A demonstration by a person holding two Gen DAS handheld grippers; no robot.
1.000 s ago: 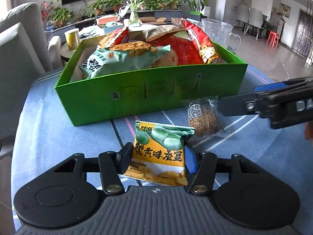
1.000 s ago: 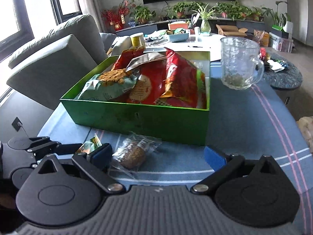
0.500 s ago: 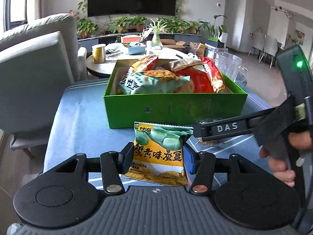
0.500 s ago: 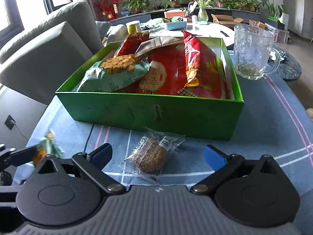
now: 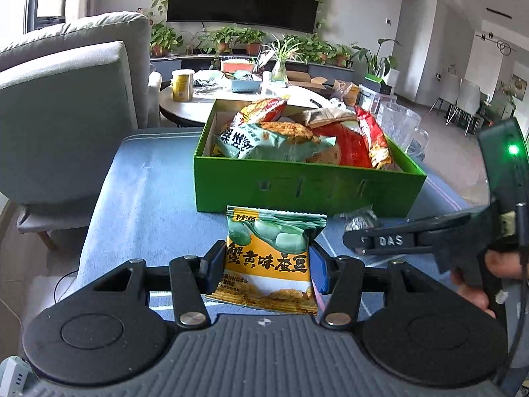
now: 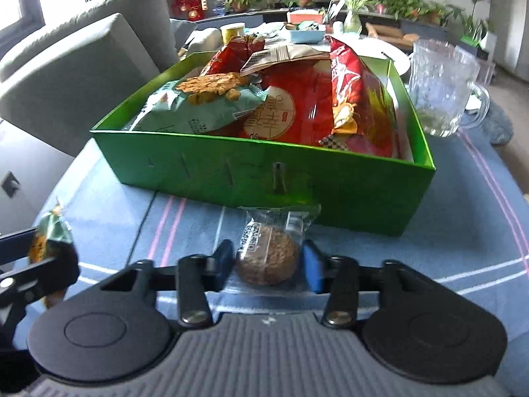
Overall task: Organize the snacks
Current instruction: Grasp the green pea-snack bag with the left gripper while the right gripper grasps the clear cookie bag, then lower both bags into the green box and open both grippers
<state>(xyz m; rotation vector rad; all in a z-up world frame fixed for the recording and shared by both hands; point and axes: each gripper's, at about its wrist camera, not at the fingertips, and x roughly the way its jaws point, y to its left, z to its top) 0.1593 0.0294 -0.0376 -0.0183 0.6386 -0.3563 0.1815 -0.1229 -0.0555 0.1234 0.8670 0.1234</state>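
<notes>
Up front in the left wrist view, the left gripper is clamped on a yellow and green bean snack packet, pads pressing both side edges so it stands upright, lifted off the blue tablecloth. Just beyond sits the green box, already stuffed with chip bags. Packet looks light and puffy, probably crinkly and a bit slick, so gripping mid-height at the sides seems right; squeeze harder and the contents likely crush.

Over on the right wrist view, the right gripper has its jaws narrowed around a wrapped round cookie lying on the cloth right against the box's front wall. Pads sit just beside the wrapper on each side; whether they're actually pinching yet, can't tell. That cookie looks brittle and the clear film slippery, so I'd hold across the disc itself, not the loose wrapper ends. A glass mug stands beside the box.
</notes>
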